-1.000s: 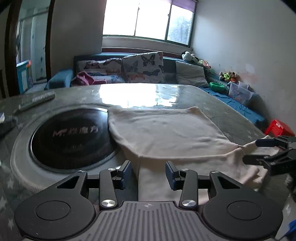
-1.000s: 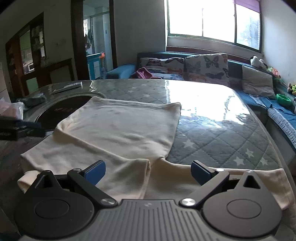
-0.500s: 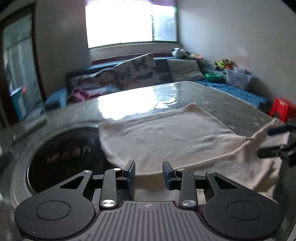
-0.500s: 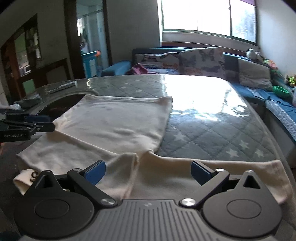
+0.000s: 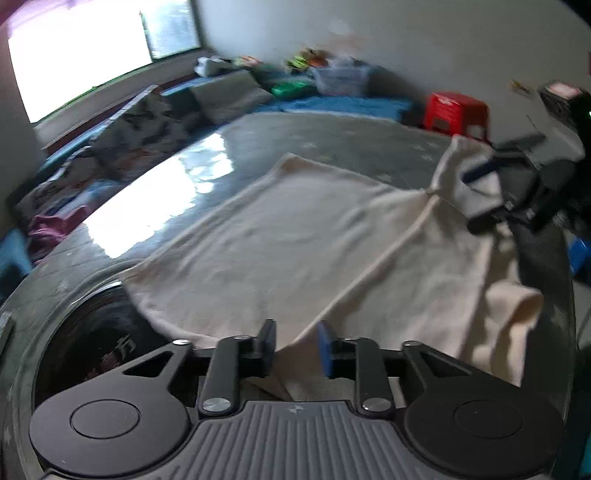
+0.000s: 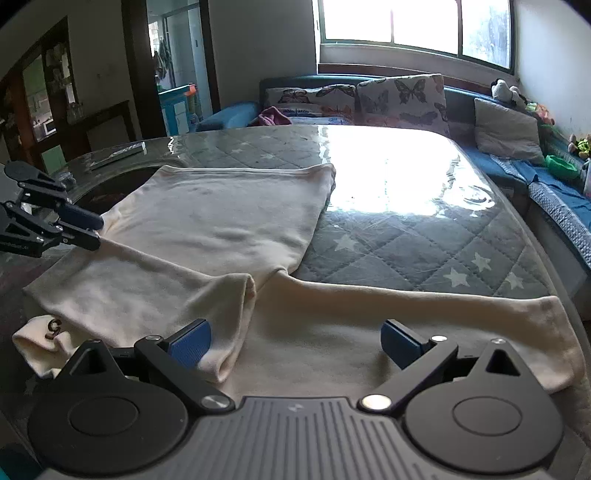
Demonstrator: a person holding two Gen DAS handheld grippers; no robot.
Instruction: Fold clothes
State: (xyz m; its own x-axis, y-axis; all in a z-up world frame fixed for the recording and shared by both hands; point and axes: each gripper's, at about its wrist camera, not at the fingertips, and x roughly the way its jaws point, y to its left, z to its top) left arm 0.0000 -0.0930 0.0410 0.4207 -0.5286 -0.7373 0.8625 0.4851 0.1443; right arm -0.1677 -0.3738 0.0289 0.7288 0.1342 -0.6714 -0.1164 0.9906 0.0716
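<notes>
- Daylight came through a wide window (image 6: 413, 29) behind a blue sofa (image 6: 491, 107) lined with butterfly cushions (image 6: 402, 96), at the far side of a table (image 6: 406, 236) covered in grey quilted cloth with white stars under a glossy clear sheet.
- Spread across the table's near left part lay a cream long-sleeved top (image 6: 221, 229), its body flat and reaching toward the far side.
- One sleeve (image 6: 424, 314) ran along the near edge to the right, its cuff near the table's right rim; the other was folded in over the near left part of the body.
- At the far left, a dark round induction cooktop (image 5: 92, 343) sat set into the table, with the top's edge lying over it.
- The left gripper (image 5: 295, 343) stood at the garment's left edge, its jaws having just been closing to a narrow gap with a ridge of cream cloth rising between them; whether the pads actually pressed it could not be told through the blur.
- The right gripper (image 6: 295, 343) hovered over the near sleeve with its blue-padded fingers (image 6: 190, 341) spread wide, cloth beneath them but nothing clamped.
- A red plastic stool (image 5: 456, 112) stood beyond the table by the wall.
</notes>
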